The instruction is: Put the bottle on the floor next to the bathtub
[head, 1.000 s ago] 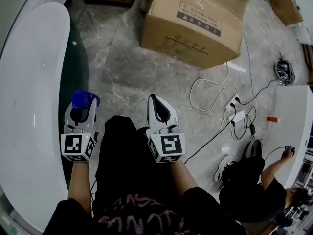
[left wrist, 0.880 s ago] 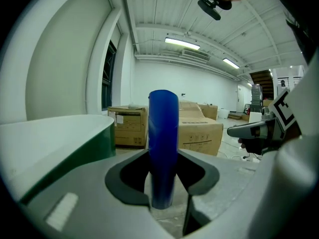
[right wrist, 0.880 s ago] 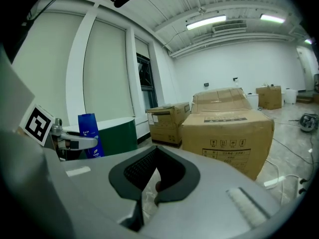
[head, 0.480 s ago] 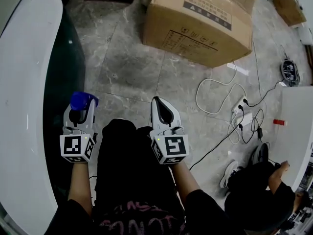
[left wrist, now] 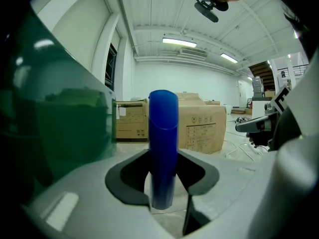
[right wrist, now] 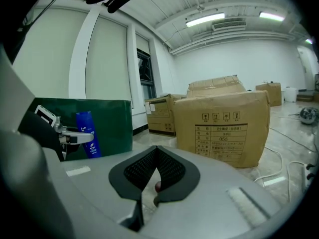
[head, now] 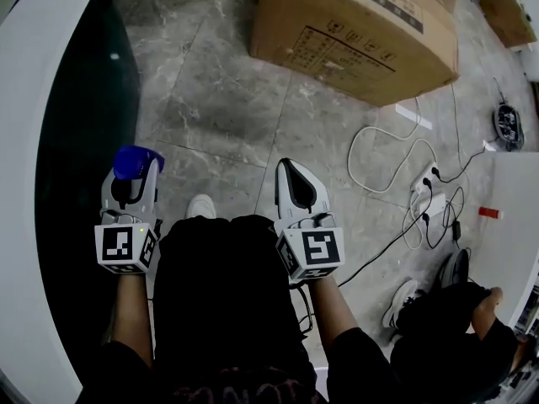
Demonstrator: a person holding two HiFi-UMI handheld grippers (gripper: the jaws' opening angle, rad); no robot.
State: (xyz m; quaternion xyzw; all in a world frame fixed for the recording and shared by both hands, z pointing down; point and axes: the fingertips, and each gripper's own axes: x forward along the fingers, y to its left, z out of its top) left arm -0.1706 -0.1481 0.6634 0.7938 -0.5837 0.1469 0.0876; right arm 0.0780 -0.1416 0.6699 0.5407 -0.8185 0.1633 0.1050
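Note:
My left gripper [head: 135, 172] is shut on a blue bottle [head: 136, 161], held upright just beside the dark green side of the bathtub [head: 80, 133]. In the left gripper view the blue bottle [left wrist: 163, 148] stands between the jaws, with the green tub wall [left wrist: 55, 128] at the left. The right gripper view shows the blue bottle [right wrist: 87, 133] and the left gripper [right wrist: 82, 136] against the green wall. My right gripper [head: 292, 182] is shut with nothing in it, over the grey marble floor [head: 227, 99]; its jaws [right wrist: 152, 176] meet at the tips.
A large cardboard box [head: 358, 28] stands ahead on the floor. White cables and a power strip [head: 421, 188] lie to the right. A seated person [head: 446, 318] is at the lower right. The tub's white rim [head: 25, 124] runs along the left.
Both grippers have drifted slightly, the left toward the tub's side with the bottle still held. A white shoe now shows between my arms.

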